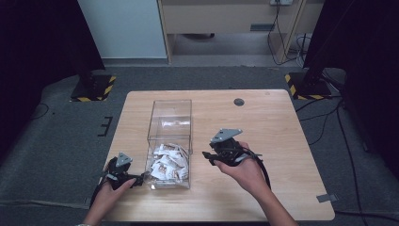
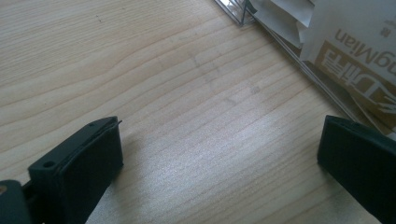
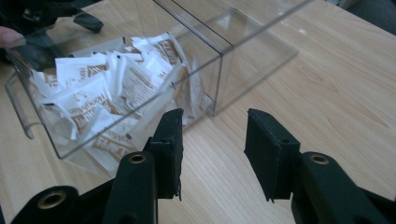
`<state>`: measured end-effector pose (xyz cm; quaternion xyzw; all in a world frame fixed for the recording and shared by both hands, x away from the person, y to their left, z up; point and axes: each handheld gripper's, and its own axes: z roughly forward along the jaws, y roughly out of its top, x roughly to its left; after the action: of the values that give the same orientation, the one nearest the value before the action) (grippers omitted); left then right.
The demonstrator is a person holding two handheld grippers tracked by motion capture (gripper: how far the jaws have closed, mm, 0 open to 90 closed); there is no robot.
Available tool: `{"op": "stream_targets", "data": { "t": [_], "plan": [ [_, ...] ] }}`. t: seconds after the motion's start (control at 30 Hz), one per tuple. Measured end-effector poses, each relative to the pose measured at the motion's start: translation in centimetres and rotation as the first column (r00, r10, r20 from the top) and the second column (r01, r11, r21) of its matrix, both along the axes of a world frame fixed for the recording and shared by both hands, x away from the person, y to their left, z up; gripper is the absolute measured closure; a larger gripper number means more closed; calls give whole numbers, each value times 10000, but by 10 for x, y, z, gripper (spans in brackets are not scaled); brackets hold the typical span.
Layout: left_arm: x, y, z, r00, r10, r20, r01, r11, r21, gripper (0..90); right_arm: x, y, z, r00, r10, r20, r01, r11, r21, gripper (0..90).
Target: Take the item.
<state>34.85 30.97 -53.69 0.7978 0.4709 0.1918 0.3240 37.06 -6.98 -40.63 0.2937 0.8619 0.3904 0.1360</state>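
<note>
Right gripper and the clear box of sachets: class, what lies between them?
Bare wooden table separates the right gripper from the clear box of sachets, seen in the right gripper view.

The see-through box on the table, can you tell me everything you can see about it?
The see-through box is a long, clear, plastic-looking bin with no lid, standing upright on the wooden table. A clear wall splits it into two compartments. The far compartment looks empty. The near one holds a heap of white and brown packets with printed writing. The left gripper sits right at its near left corner; whether they touch, I cannot tell. The right gripper hovers apart on its right, jaws empty.
</note>
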Motion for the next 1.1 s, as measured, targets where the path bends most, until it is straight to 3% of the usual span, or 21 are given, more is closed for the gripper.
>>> {"op": "stream_targets", "data": {
  "t": [0.33,0.77,1.1],
  "plan": [
    [0,0,0,10000,0,0,0,10000,1,0,1,32,6,9986,522,38,-522,9985,147,633],
    [0,0,0,10000,2,0,-2,10000,-1,0,-3,66,-2,9915,1285,-181,-1284,9917,38,715],
    [0,0,0,10000,1,0,-1,10000,-1,0,-3,82,-12,9880,1514,-317,-1518,9884,-101,730]
  ]
}}
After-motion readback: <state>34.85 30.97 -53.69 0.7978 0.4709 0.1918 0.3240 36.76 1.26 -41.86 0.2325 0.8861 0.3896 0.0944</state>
